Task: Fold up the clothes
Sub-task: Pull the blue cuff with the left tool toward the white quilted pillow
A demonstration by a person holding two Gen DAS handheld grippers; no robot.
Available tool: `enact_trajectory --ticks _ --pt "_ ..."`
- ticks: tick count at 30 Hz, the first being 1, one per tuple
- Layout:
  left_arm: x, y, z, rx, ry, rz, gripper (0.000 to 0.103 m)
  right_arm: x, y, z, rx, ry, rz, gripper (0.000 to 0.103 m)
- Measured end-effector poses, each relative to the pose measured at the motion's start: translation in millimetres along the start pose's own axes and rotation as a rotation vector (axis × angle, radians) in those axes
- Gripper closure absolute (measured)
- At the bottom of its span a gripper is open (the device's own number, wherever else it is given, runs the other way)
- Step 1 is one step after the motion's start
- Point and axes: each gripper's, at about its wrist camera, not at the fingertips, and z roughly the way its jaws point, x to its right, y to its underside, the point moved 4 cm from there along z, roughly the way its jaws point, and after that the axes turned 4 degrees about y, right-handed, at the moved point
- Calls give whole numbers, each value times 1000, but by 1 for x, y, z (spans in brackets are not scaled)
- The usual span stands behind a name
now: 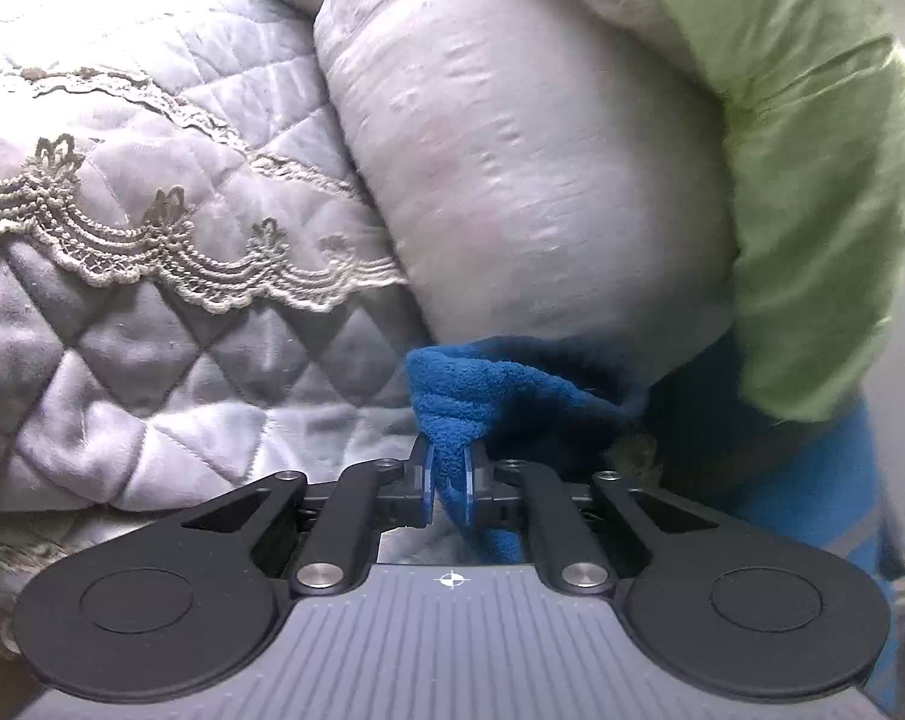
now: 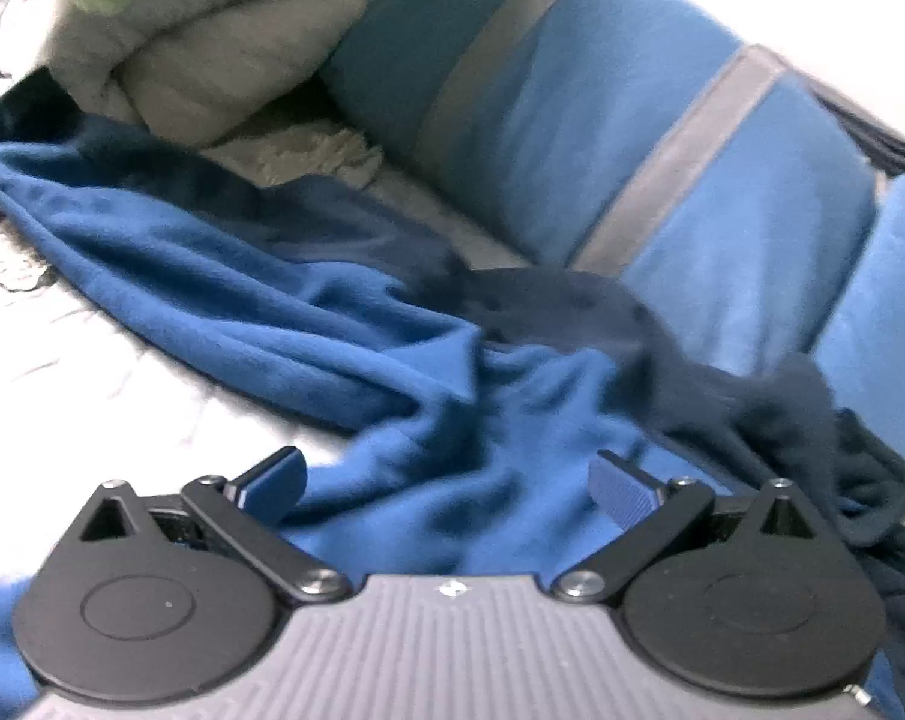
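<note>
A blue fleece garment [image 2: 224, 276] lies rumpled across the bed in the right wrist view, stretching from far left to under the gripper. My right gripper [image 2: 449, 480] hovers just above it with jaws wide apart and nothing pinched between them. In the left wrist view my left gripper [image 1: 449, 480] is shut on a bunched fold of the same blue fleece [image 1: 482, 396], which rises from between the blue pads. A darker navy part of the fabric [image 2: 812, 414] lies at the right.
A rolled grey-white duvet [image 1: 512, 168] with a green blanket [image 1: 812, 150] over it sits close ahead of the left gripper. A quilted bedspread with lace trim [image 1: 122, 228] covers the bed. A blue pillow with grey stripes [image 2: 632, 138] lies behind the garment.
</note>
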Motion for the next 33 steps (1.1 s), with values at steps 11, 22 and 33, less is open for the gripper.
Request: enact_trajectory --ticks 11,22,33 --pt "45 -20 -42 104 162 149 94 15 -13 30 -75 246 -271 0" --pt "-39 2 -6 -23 -84 -137 94 23 4 23 -46 82 -525 0" --pt "-69 1 -9 -69 -18 -383 94 -28 0 -17 214 -78 -681 0"
